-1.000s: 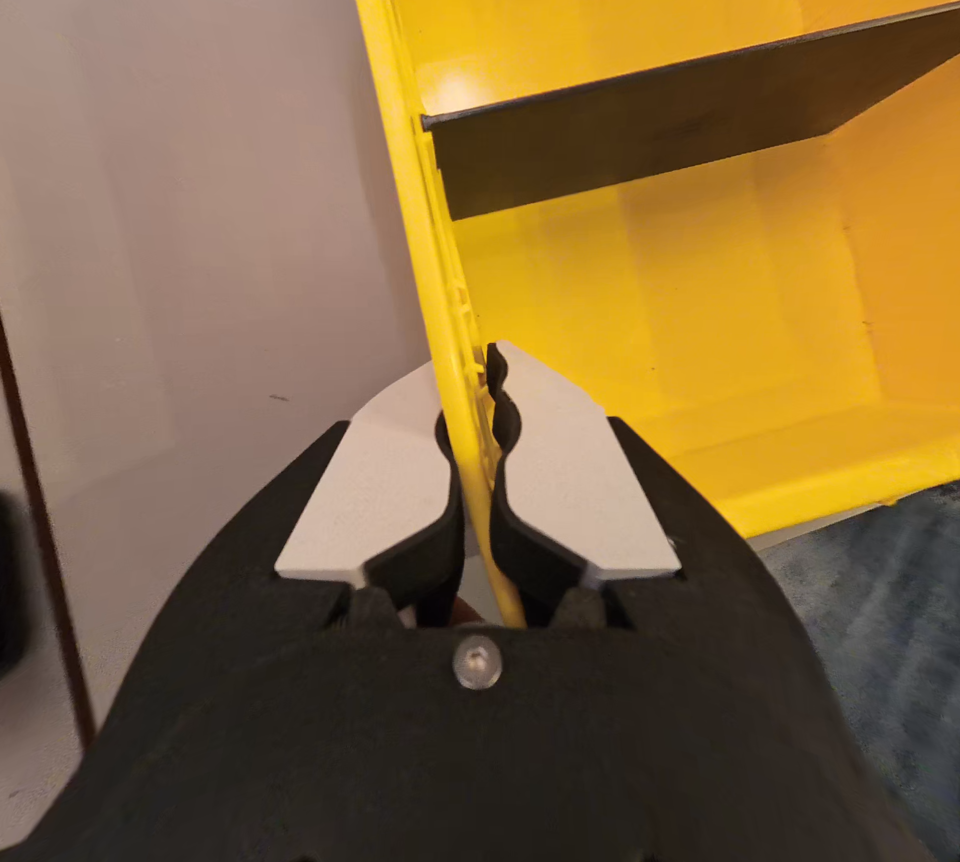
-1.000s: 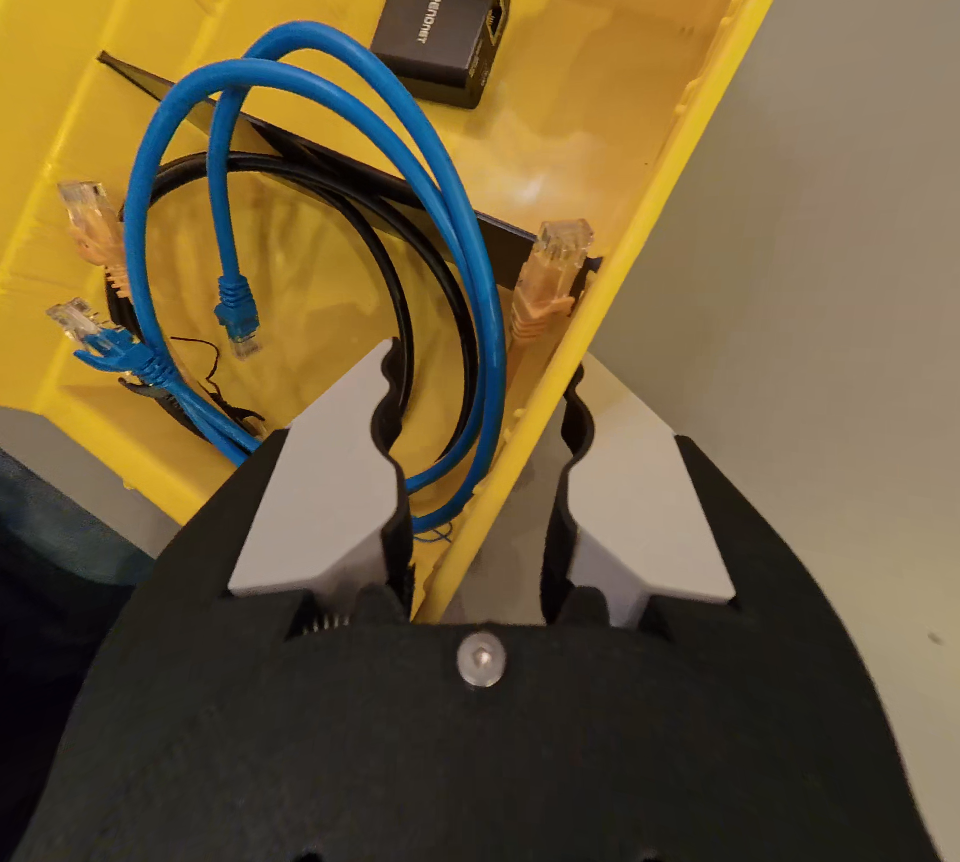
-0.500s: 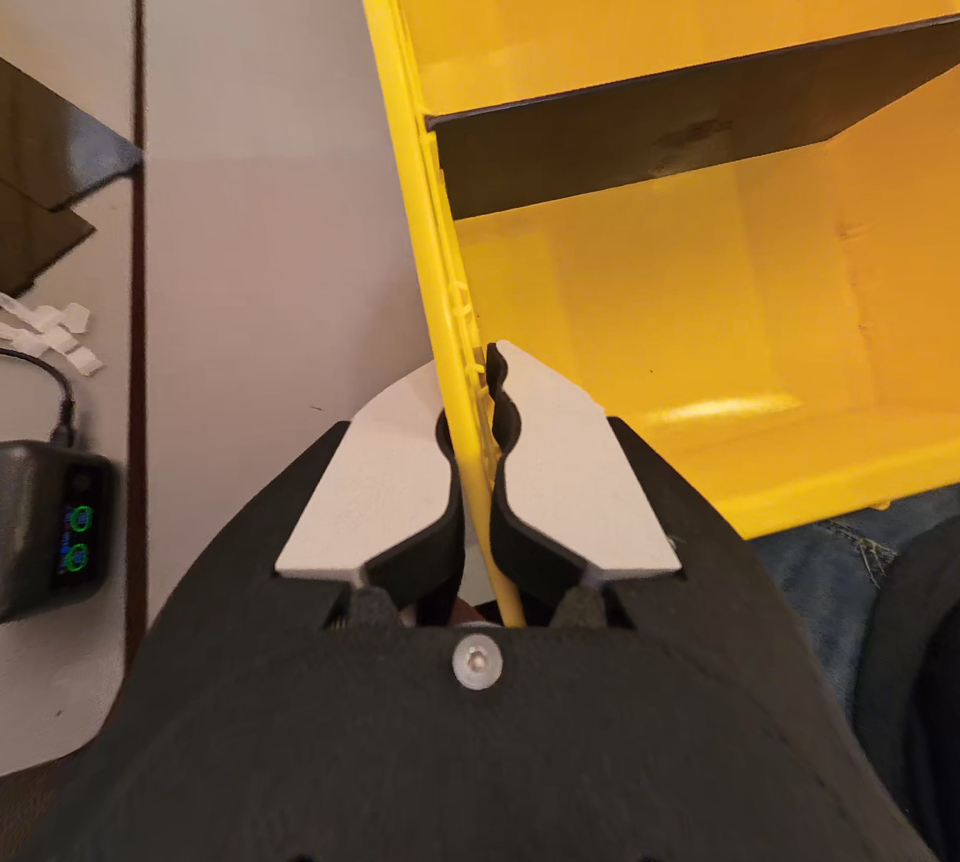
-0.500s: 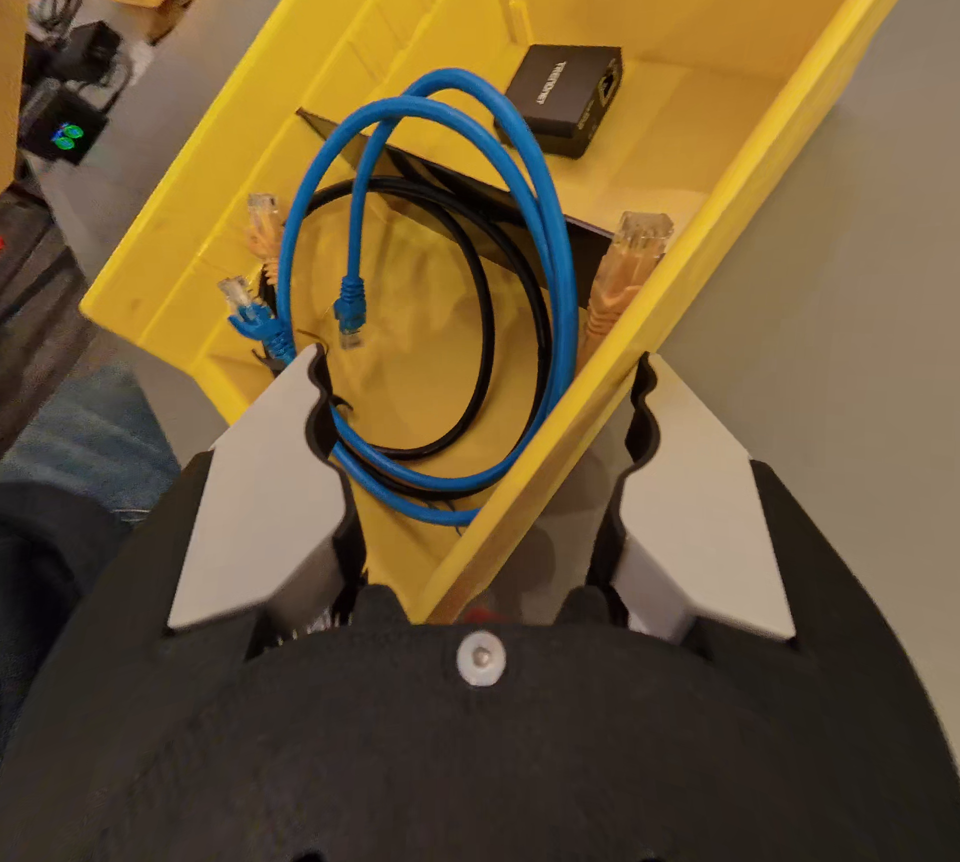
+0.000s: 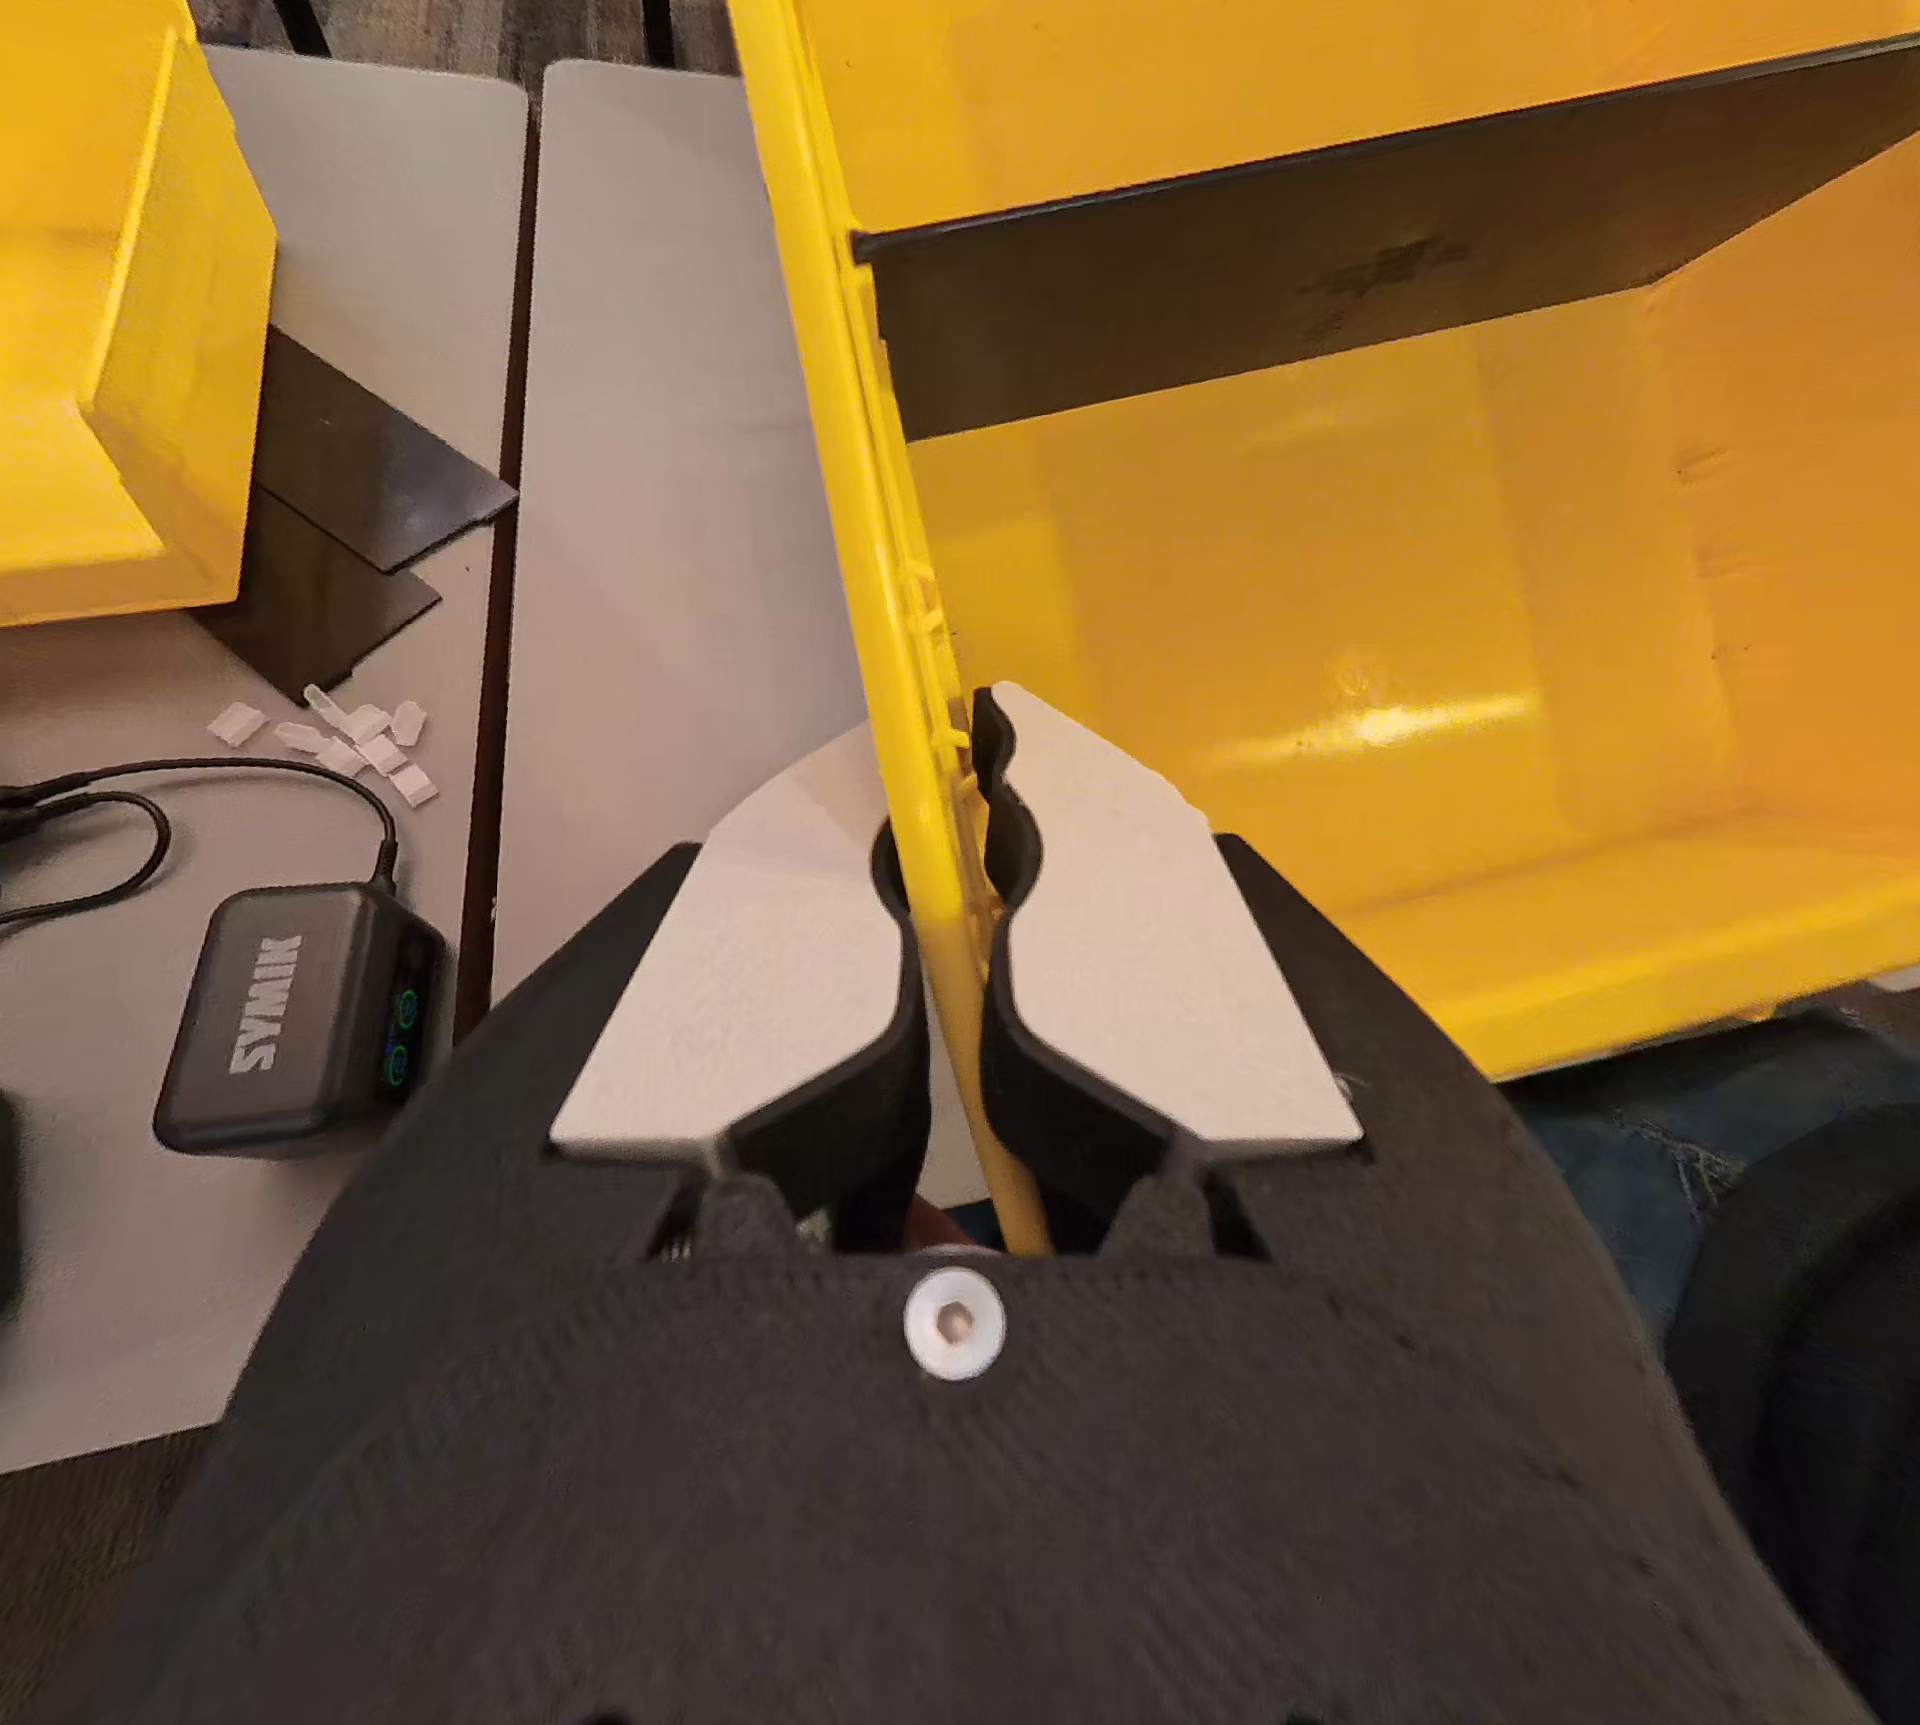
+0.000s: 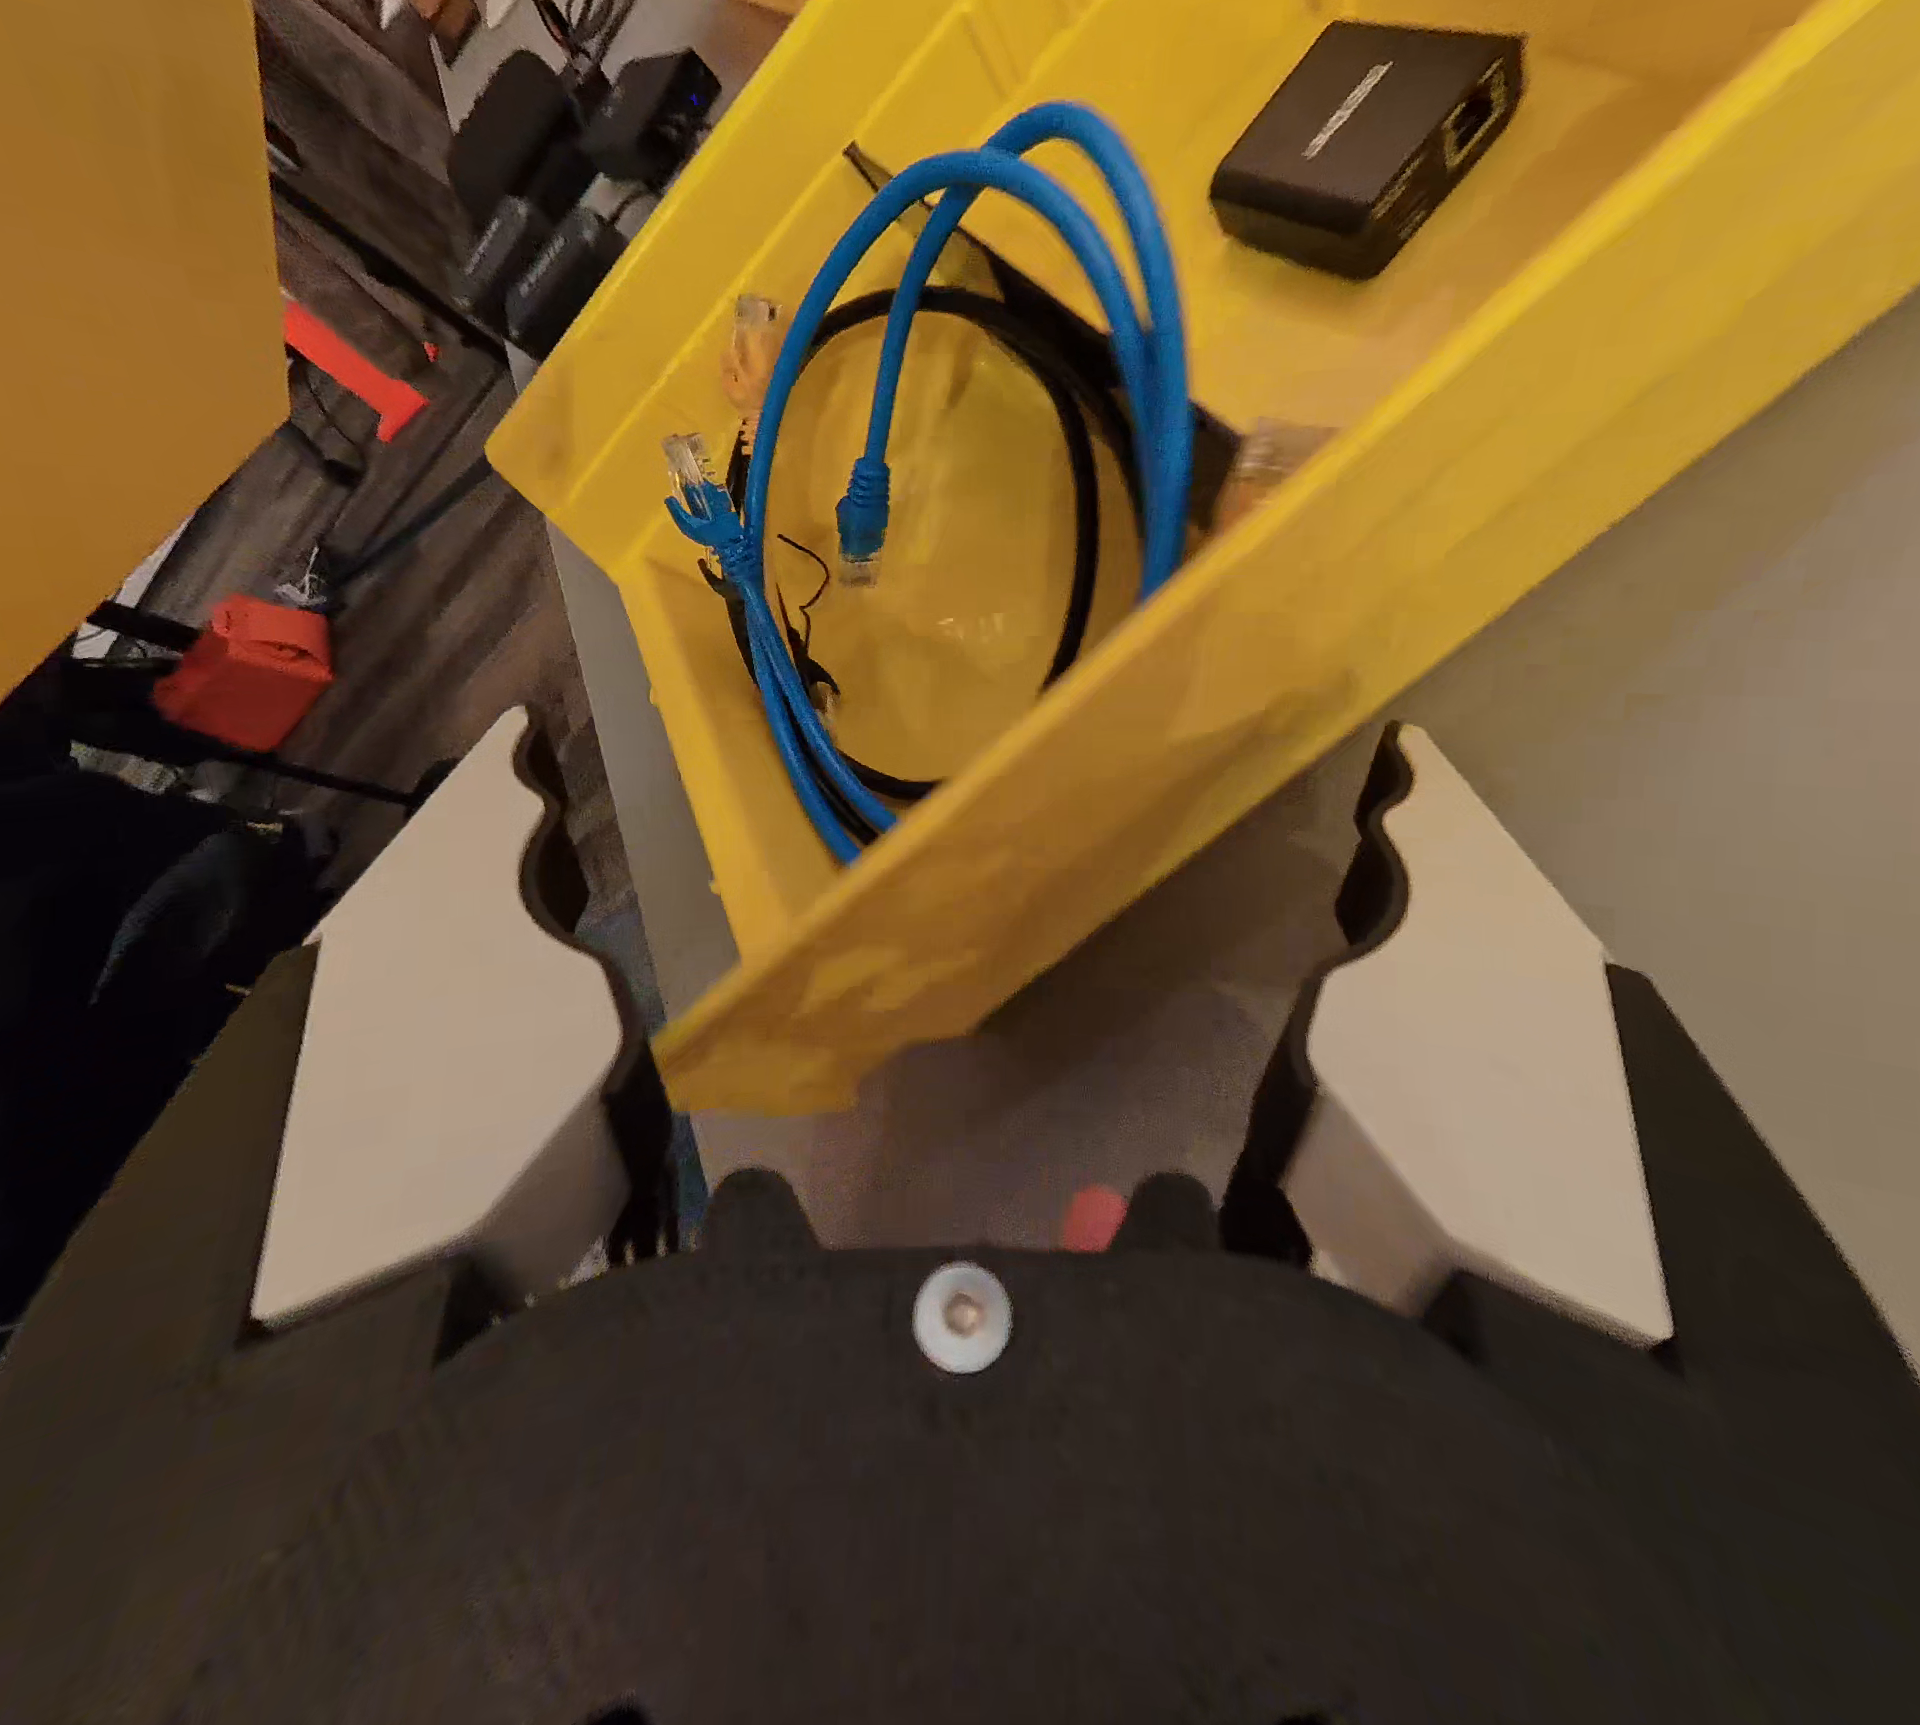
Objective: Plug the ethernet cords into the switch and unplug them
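Ahead, switch (image 6: 1369, 143) beyond open right tool (image 6: 961, 854) (seemingly).

Your right gripper (image 6: 961, 834) has spread wide and backed off the yellow bin (image 6: 1195, 740), whose wall it straddled before; the bin now sits farther from it.

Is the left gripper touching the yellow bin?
Touching. The left wrist view shows the left gripper shut on the yellow bin, its side wall pinched between both fingers.
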`<state>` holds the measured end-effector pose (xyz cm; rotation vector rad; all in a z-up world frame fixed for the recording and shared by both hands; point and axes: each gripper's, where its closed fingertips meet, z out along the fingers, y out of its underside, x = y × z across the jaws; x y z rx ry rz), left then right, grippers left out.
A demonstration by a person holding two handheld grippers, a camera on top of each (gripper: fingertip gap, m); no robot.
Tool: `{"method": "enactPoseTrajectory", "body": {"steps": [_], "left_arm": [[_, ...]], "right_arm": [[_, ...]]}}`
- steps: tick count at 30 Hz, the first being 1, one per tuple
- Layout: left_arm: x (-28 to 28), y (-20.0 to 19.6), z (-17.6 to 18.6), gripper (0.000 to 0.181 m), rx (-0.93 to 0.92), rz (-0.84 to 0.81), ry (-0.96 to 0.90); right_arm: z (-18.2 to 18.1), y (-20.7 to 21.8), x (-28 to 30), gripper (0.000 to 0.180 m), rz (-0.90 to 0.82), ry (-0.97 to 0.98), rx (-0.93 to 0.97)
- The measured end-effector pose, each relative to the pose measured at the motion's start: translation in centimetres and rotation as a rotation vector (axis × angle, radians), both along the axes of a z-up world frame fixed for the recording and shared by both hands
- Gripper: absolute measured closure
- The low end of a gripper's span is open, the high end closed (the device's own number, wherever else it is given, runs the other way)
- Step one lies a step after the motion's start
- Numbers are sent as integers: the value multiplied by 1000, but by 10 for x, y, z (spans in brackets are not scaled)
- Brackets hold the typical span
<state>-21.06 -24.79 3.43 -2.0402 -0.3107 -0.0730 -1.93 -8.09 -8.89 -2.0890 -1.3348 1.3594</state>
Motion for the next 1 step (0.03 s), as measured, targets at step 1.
{"method": "enactPoseTrajectory", "body": {"steps": [1], "left_arm": [[3,1,4,175,6,-4,4]], "right_arm": [[2,2,-1,32,-3,6,15]]}}
